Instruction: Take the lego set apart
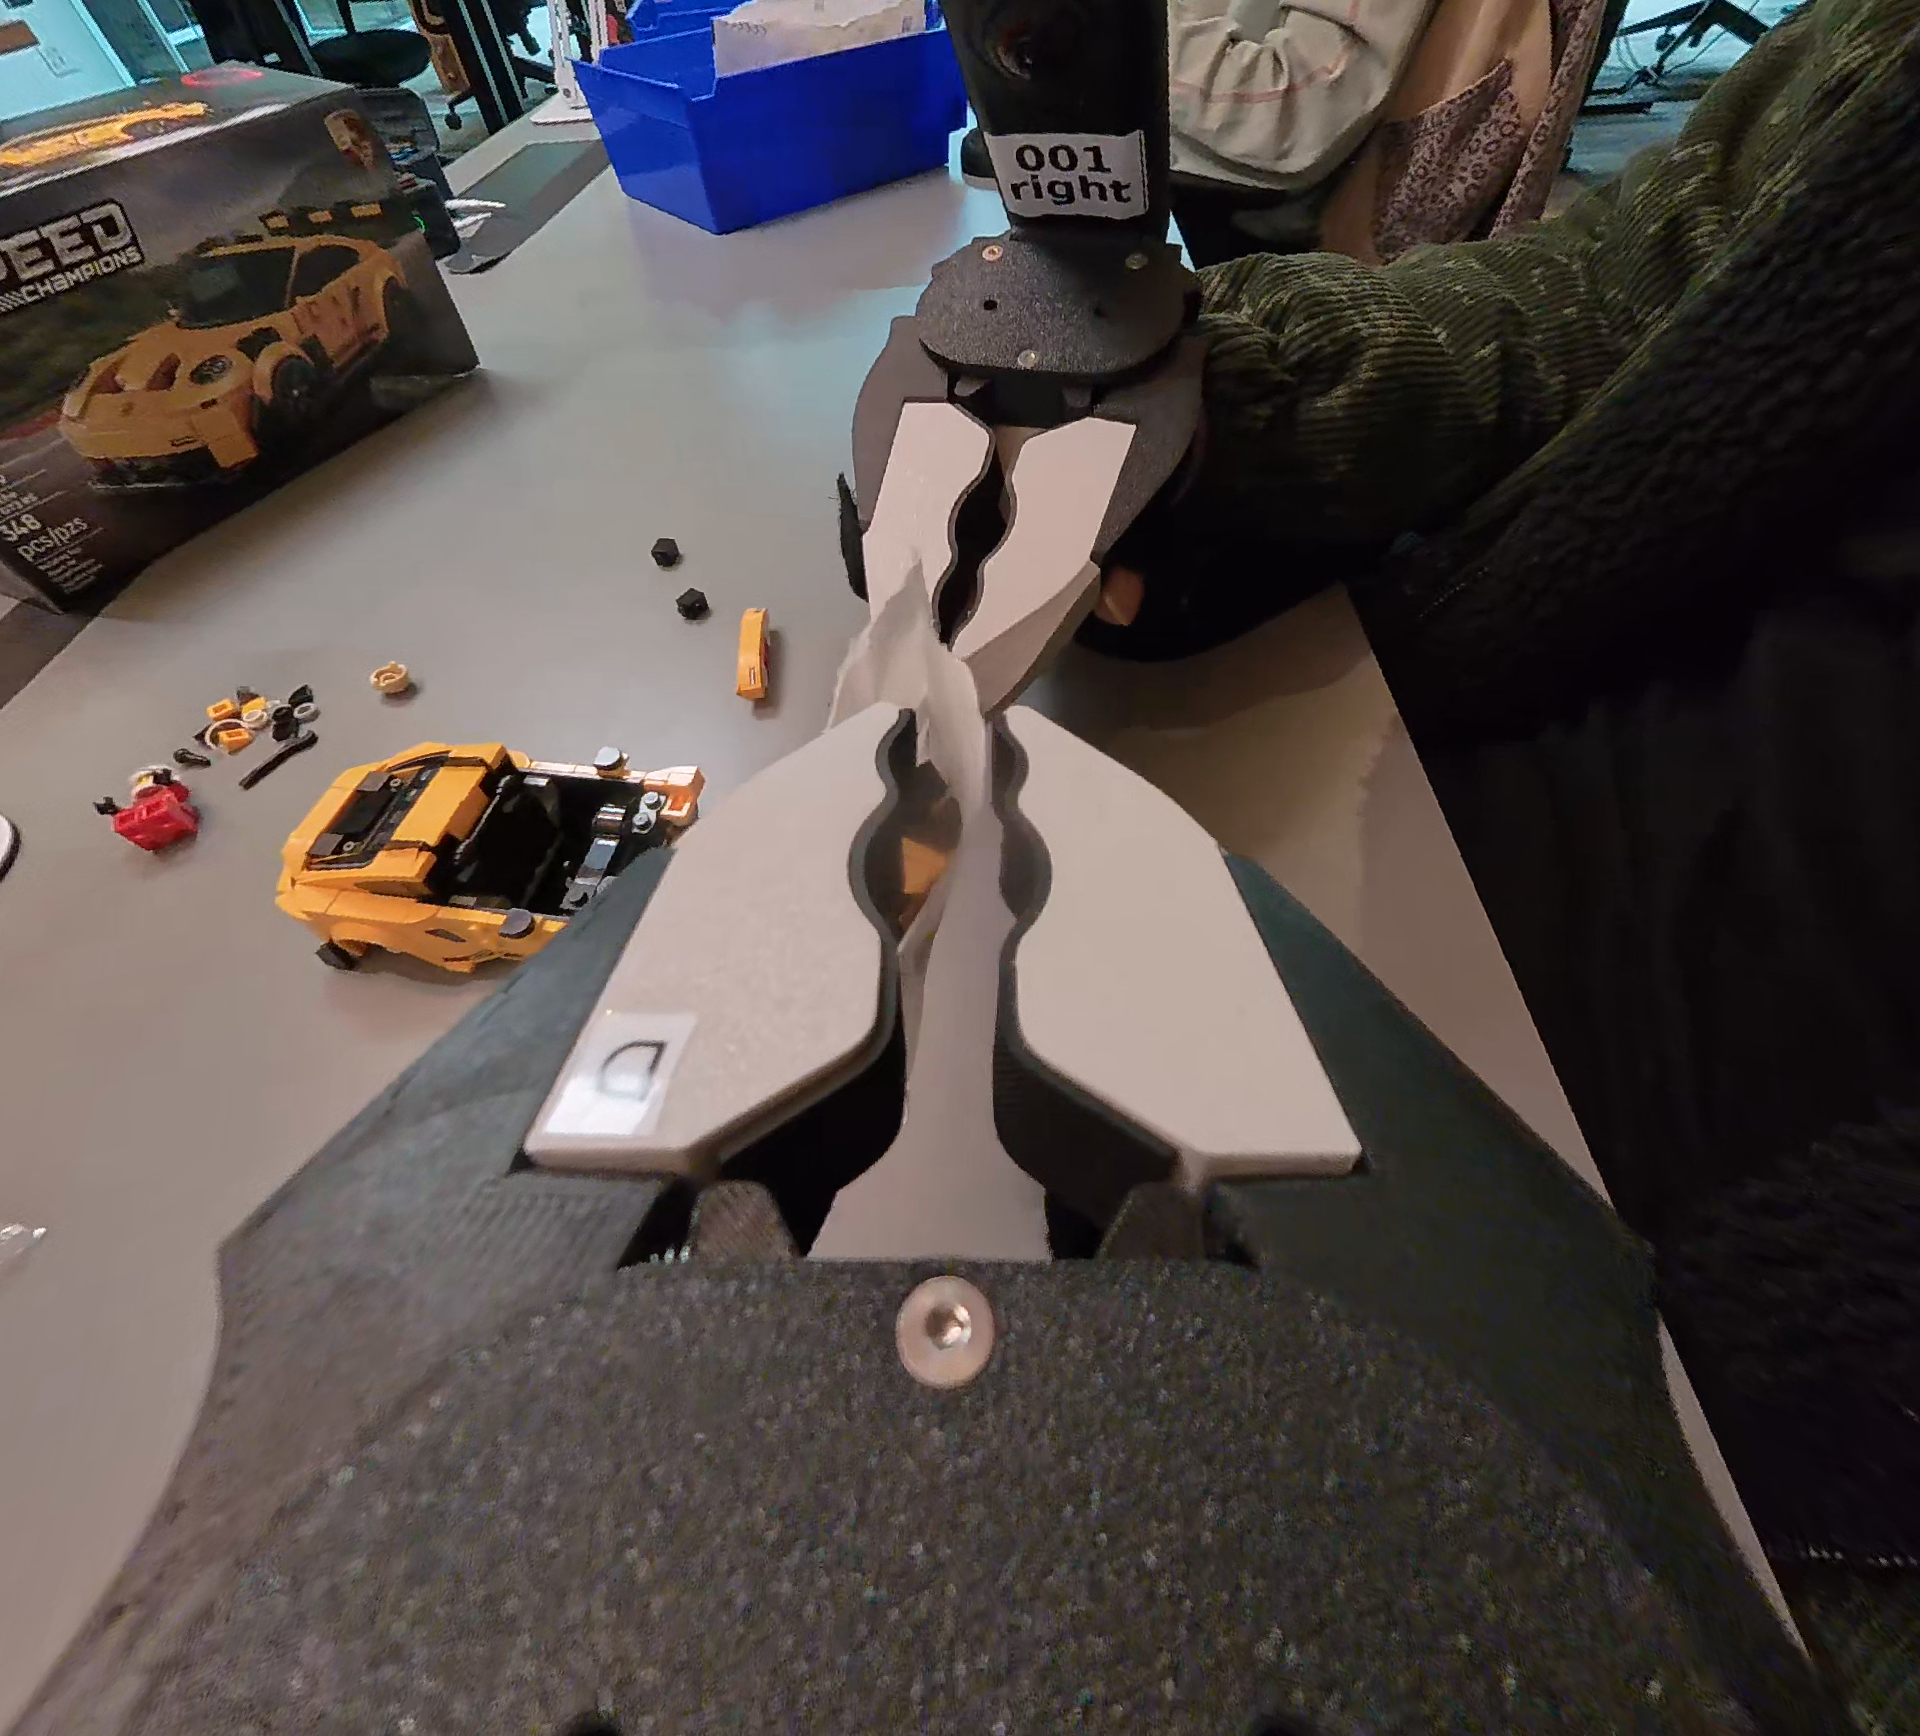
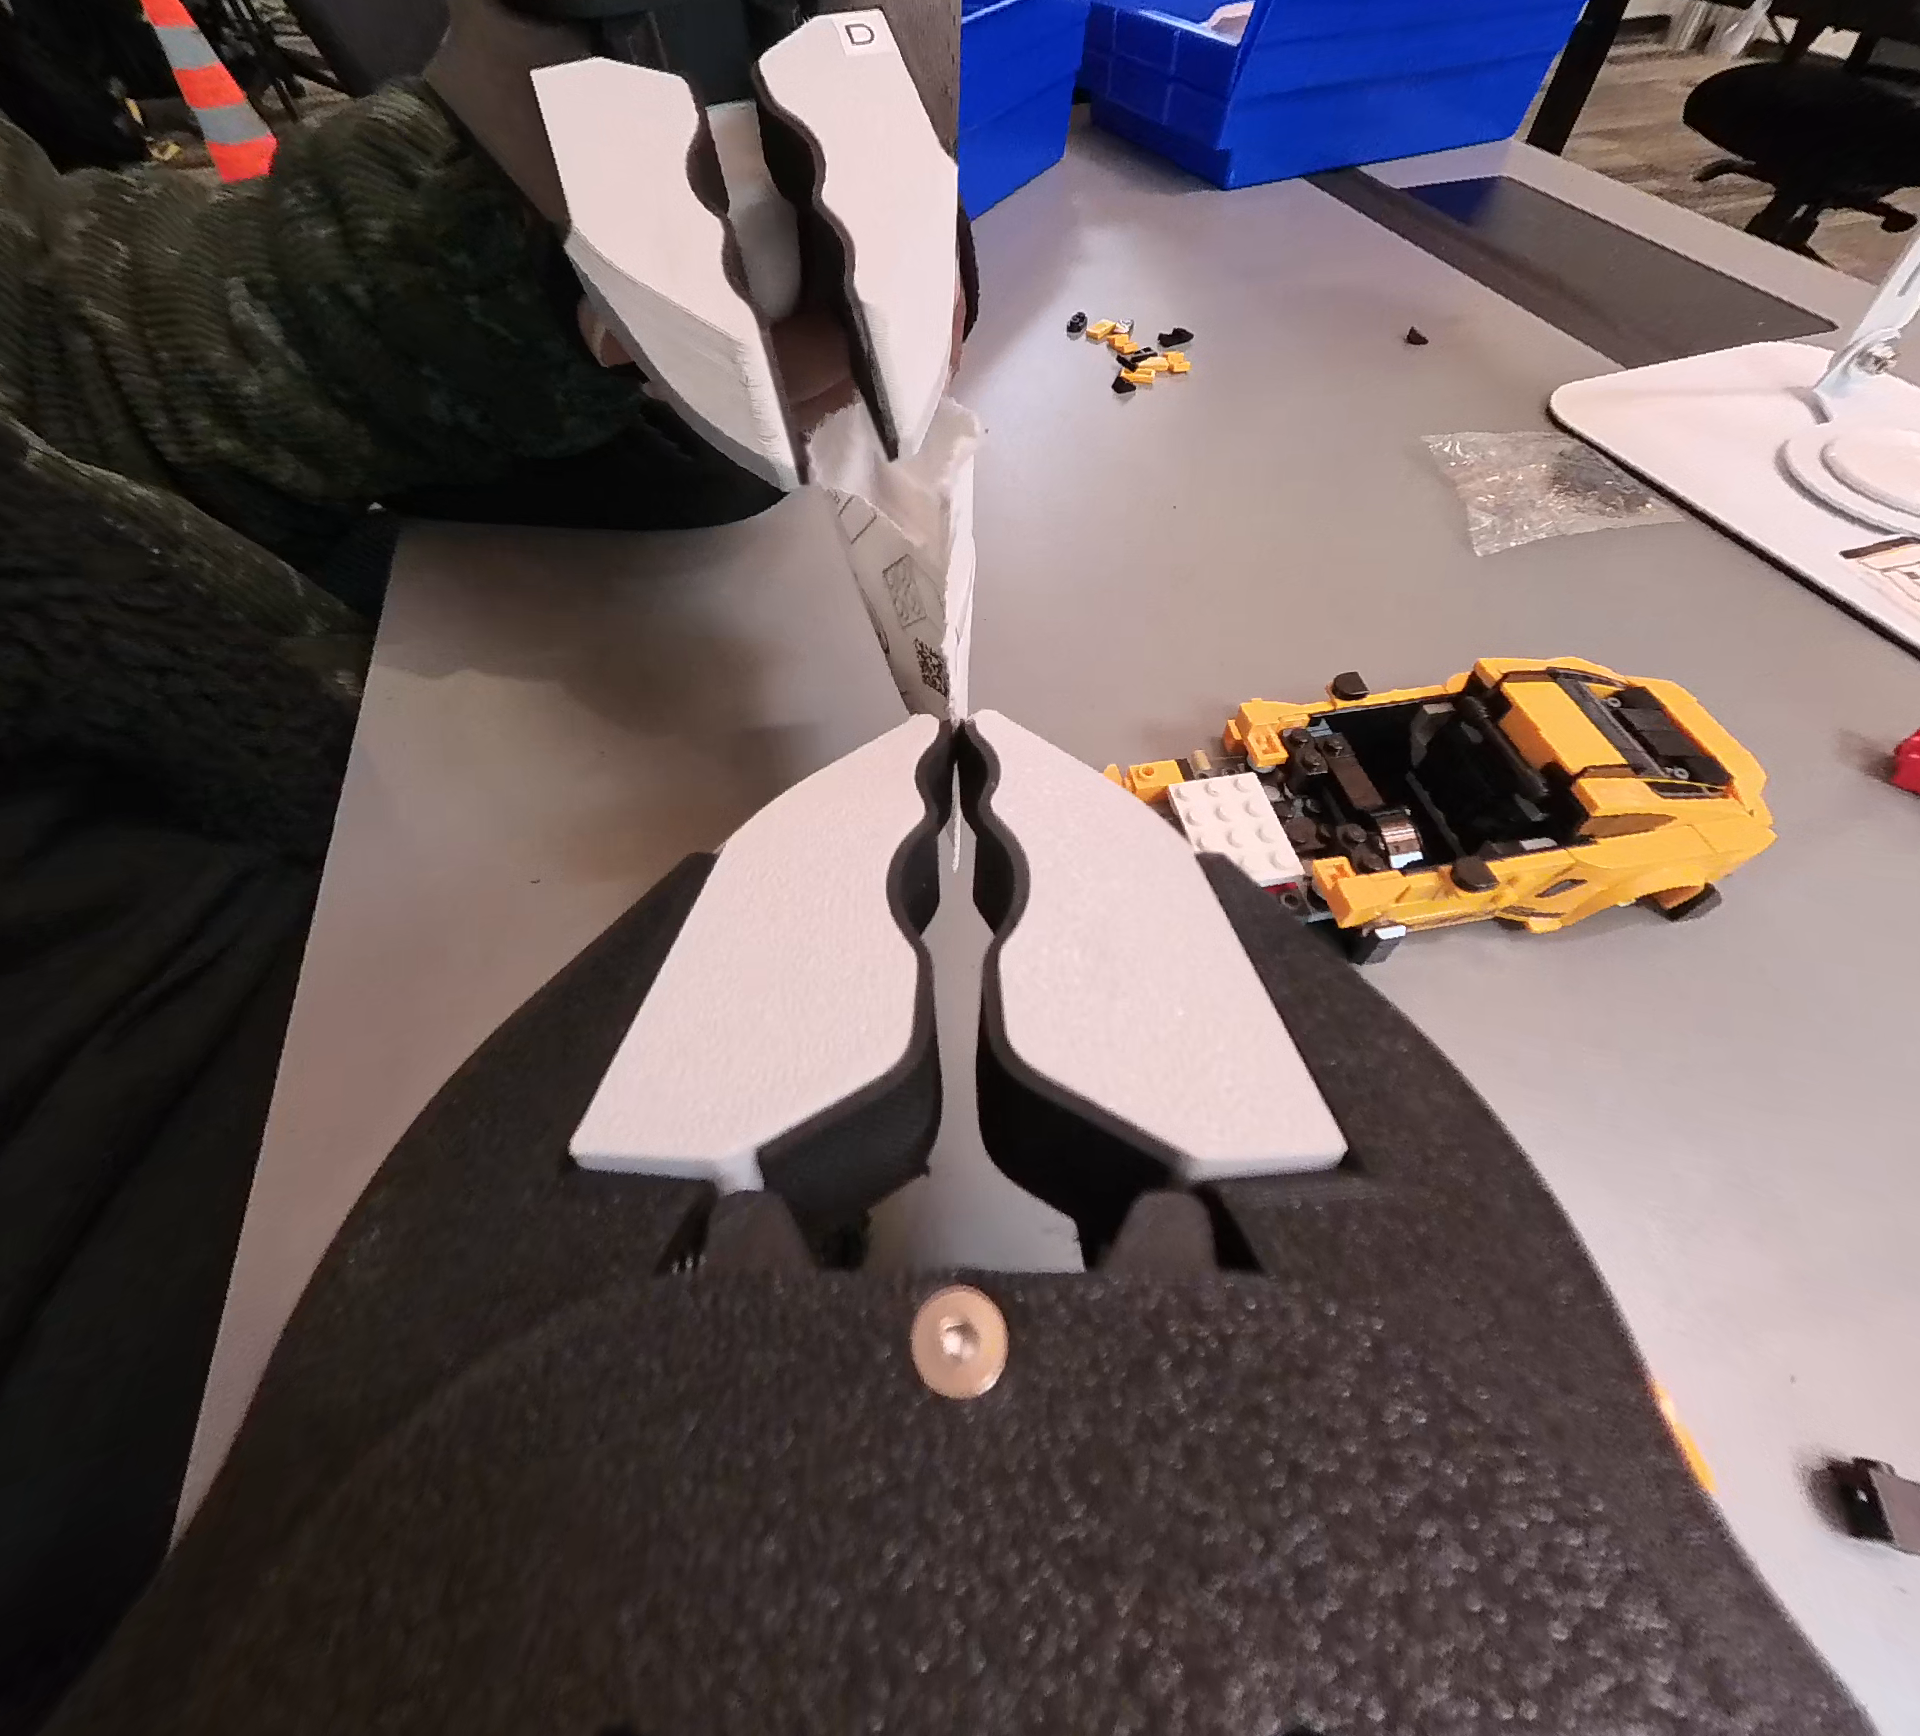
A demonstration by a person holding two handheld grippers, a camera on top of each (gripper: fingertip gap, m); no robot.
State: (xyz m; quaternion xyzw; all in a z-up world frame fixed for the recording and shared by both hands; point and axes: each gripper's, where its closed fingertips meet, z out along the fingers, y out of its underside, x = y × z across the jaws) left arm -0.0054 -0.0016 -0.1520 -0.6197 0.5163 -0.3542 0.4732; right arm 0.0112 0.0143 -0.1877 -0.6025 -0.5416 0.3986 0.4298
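Left wrist view: the left gripper (image 1: 951, 730) and right gripper (image 1: 961, 637) both have their jaws clamped on a white paper bag (image 1: 914, 668) held between them above the grey surface (image 1: 582, 439). The yellow lego car (image 1: 468, 855) sits to the left, loose pieces (image 1: 255, 720) beyond.

Right wrist view: the right gripper (image 2: 958, 730) pinches the bag's (image 2: 914, 564) lower tip, the left gripper (image 2: 847, 450) its top; the car (image 2: 1475, 803) rests right.

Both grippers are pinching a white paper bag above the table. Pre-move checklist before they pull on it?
1. Left gripper shut on the paper bag: ok.
2. Right gripper shut on the bag's other end: ok.
3. Bag held off the table: ok.
4. Yellow car away from both grippers, to the side: ok.
5. Loose small pieces out of the pull path: ok.
6. Whether the bag still holds anything: cannot tell.
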